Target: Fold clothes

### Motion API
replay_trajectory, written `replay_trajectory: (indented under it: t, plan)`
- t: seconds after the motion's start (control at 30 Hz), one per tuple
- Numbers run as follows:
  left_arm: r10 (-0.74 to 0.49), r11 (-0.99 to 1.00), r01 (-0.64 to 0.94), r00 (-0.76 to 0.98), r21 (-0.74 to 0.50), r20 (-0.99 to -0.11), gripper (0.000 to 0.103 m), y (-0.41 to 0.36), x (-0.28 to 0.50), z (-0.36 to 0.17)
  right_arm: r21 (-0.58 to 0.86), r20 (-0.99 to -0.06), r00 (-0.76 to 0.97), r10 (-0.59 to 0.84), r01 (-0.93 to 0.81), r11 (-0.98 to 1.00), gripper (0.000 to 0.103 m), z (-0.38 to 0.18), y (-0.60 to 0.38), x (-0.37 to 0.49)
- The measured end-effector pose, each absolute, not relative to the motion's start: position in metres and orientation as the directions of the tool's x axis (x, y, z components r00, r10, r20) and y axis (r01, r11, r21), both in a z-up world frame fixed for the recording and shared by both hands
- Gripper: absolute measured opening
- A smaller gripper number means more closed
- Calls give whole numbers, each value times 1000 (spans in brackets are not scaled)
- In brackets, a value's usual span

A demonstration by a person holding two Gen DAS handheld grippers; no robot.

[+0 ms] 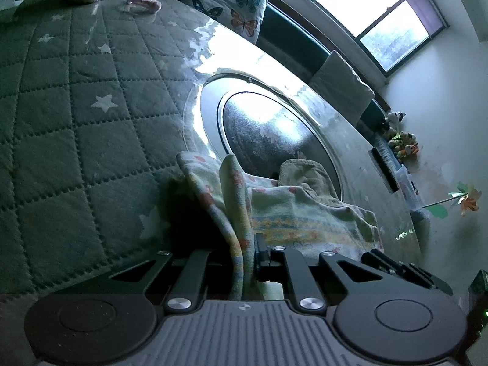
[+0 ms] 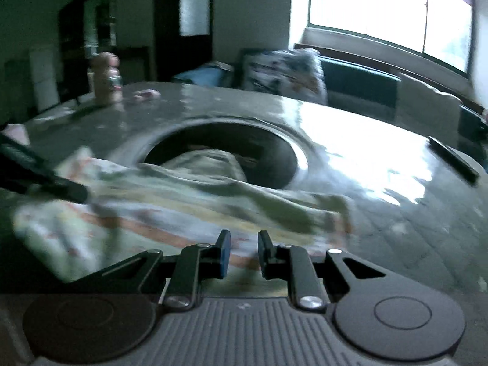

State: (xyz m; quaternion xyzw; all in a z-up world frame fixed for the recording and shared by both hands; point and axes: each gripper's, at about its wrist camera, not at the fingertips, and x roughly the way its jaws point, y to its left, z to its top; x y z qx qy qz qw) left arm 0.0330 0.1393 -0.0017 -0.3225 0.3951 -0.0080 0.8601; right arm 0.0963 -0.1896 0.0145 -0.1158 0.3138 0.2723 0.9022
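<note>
A pale floral garment (image 1: 292,213) lies crumpled on the quilted table cover, partly over the round dark turntable (image 1: 268,128). My left gripper (image 1: 247,253) is shut on a fold of the garment, which passes between its fingers. In the right wrist view, which is blurred, the garment (image 2: 189,201) spreads across the table just ahead of my right gripper (image 2: 242,244). The right gripper's jaws stand a little apart with cloth beneath them. The left gripper shows as a dark bar (image 2: 39,180) on the garment's left edge.
A green quilted cover with stars (image 1: 76,122) under clear plastic covers the table. A jar (image 2: 106,79) and a pink item (image 1: 143,3) stand at the far side. A butterfly cushion (image 1: 231,3), a bench and a window lie beyond. A dark flat bar (image 2: 454,158) lies at the right.
</note>
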Motion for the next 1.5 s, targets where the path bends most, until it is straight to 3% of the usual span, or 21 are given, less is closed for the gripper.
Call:
replay_trajectory:
  t: [0.2,0.33,0.6,0.63,0.67,0.77,0.8,1.1,1.5]
  plan:
    - [-257,807,-236,685,-542,-681,12,137,35,0,-50,-627,703,337,-467,883,18,5,-213,126]
    - [-246,820,-231,684,-524,-687,12,134,36,1,-22,-622,715,320,-425,905,44,4,-221,139]
    - [-223,842,-225,681,-490,-697,12,130,36,4,90,-625,692,360,-395,914,46,-1,-229,154]
    - [-220,845,-224,681,-486,-698,12,130,36,5,99,-624,690,366,-395,914,42,-1,-229,154]
    - [-217,848,-222,682,-481,-698,11,129,37,6,108,-624,686,374,-398,911,29,0,-229,153]
    - [-211,858,-209,690,-469,-693,11,126,38,14,140,-622,677,395,-400,906,10,3,-229,150]
    - [-209,862,-204,693,-465,-690,11,125,38,16,143,-616,682,394,-395,907,9,5,-230,148]
    - [-255,900,-65,724,-431,-641,9,88,67,49,132,-533,766,359,-344,930,5,37,-258,120]
    - [-388,906,164,690,-390,-611,8,-22,139,66,12,-468,876,115,-124,992,4,72,-342,110]
